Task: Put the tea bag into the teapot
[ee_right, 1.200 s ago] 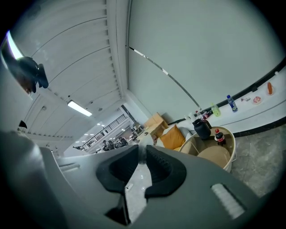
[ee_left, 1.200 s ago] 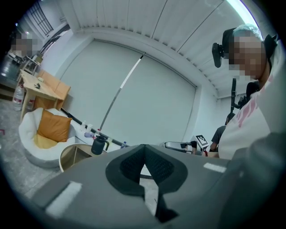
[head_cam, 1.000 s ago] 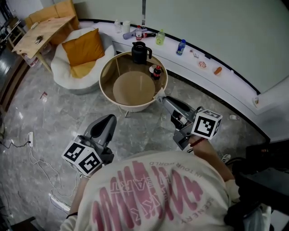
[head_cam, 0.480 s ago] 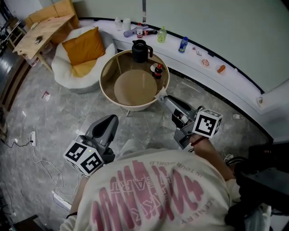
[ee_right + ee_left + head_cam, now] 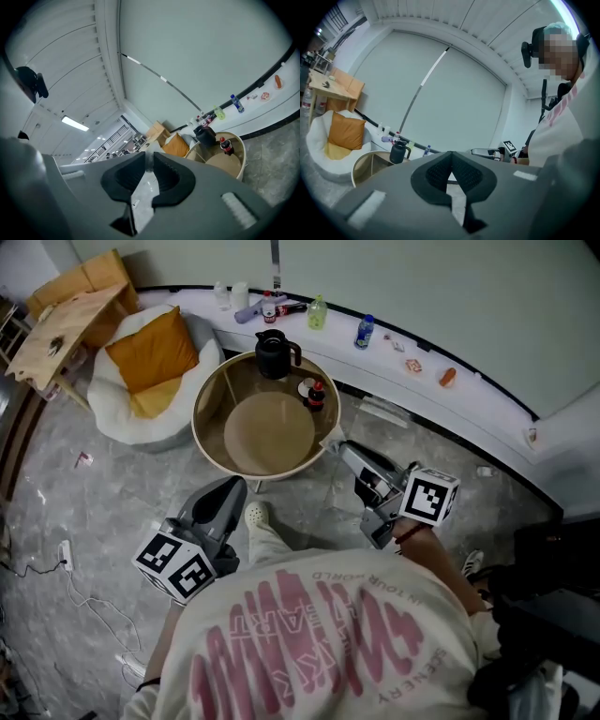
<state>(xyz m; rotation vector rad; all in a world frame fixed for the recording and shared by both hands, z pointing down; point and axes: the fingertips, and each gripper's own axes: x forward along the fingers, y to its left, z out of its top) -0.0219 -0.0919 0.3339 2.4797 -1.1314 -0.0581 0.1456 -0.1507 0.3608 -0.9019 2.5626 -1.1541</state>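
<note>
My right gripper (image 5: 337, 445) is clamped on the tea bag (image 5: 329, 438), a small pale sachet projecting from its tip. The teapot (image 5: 273, 352), black with a side handle, stands ahead and to the left, at the table's (image 5: 262, 427) far edge. My right hand is nearer. My left gripper (image 5: 230, 488) is closed and empty.
</note>
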